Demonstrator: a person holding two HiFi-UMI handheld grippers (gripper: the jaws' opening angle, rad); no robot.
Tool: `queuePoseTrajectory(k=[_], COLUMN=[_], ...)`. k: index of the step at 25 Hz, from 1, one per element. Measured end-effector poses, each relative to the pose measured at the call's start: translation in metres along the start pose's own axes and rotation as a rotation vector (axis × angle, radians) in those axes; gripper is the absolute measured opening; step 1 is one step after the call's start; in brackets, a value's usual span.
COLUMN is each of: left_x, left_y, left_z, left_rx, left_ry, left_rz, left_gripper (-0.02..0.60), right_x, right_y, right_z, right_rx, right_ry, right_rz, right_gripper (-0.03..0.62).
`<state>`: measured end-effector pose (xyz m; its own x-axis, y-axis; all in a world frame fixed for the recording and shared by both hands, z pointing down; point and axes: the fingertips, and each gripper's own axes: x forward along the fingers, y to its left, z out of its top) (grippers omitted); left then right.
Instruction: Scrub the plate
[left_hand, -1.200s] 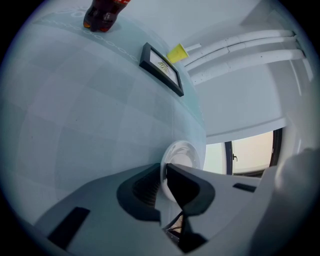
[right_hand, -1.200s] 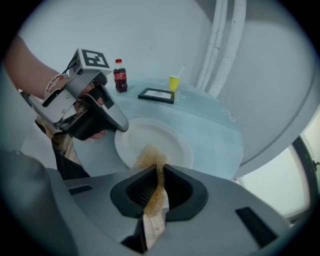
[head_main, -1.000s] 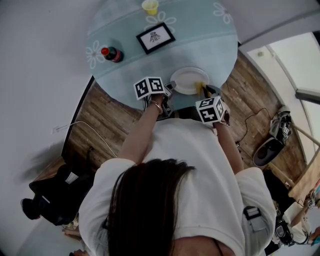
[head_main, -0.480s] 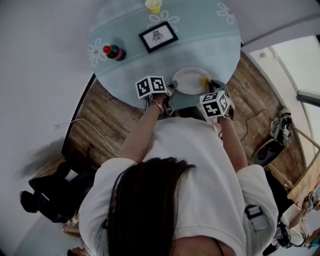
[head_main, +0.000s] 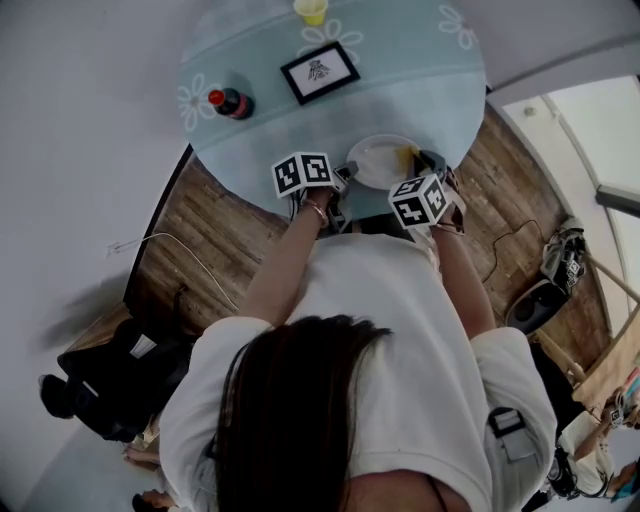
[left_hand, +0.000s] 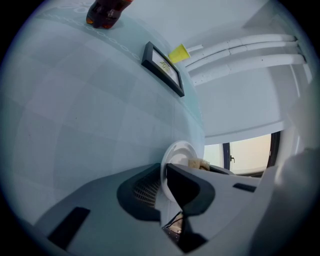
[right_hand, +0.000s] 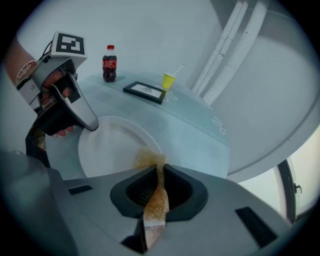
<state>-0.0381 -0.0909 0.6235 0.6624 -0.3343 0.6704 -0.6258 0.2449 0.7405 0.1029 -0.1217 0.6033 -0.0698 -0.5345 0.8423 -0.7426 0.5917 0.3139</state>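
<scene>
You've got the L gripper (left_hand: 165, 176) angled down, jaws clamped on the rim of the white plate (head_main: 375, 160) at the table (head_main: 400, 80) edge; R gripper (right_hand: 157, 171) points down, pinching the sponge (right_hand: 149, 159) onto the plate's right side

White plate (head_main: 378, 160) near round table (head_main: 420, 80) edge, left gripper (head_main: 343, 176) at its left rim, right gripper (head_main: 418, 166) with yellow sponge (head_main: 404, 155) at its right side, cola bottle (head_main: 230, 103), framed picture (head_main: 320, 72), yellow cup (head_main: 311, 11) further back.

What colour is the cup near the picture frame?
Yellow; the cup shows best in the right gripper view.
</scene>
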Motion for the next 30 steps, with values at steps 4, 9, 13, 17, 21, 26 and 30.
queuePoseTrajectory(k=[4, 9, 13, 17, 21, 26, 30], left_x=[0.000, 0.001, 0.000, 0.001, 0.001, 0.000, 0.001], left_y=[-0.001, -0.001, -0.001, -0.001, -0.002, -0.001, 0.000], left_z=[-0.001, -0.001, -0.001, -0.001, -0.001, -0.001, -0.001], left_rx=[-0.005, -0.012, -0.014, -0.024, -0.025, -0.037, -0.039], left_ry=[-0.002, -0.003, -0.002, 0.003, 0.015, 0.016, 0.024], left_rz=[-0.006, -0.010, -0.013, -0.026, -0.035, -0.041, -0.048], left_gripper=[0.044, 0.044, 0.045, 0.044, 0.044, 0.046, 0.044], right_x=[0.003, 0.009, 0.011, 0.012, 0.012, 0.011, 0.010], right_y=[0.006, 0.020, 0.030, 0.036, 0.043, 0.054, 0.063], right_z=[0.007, 0.019, 0.026, 0.031, 0.036, 0.042, 0.045], right_rx=[-0.033, -0.066, -0.075, -0.089, -0.108, -0.134, -0.168], right_ry=[-0.014, -0.020, -0.024, -0.029, -0.037, -0.034, -0.037], right_rz=[0.015, 0.057, 0.085, 0.098, 0.113, 0.126, 0.126], right_gripper=[0.055, 0.055, 0.055, 0.055, 0.055, 0.055, 0.055])
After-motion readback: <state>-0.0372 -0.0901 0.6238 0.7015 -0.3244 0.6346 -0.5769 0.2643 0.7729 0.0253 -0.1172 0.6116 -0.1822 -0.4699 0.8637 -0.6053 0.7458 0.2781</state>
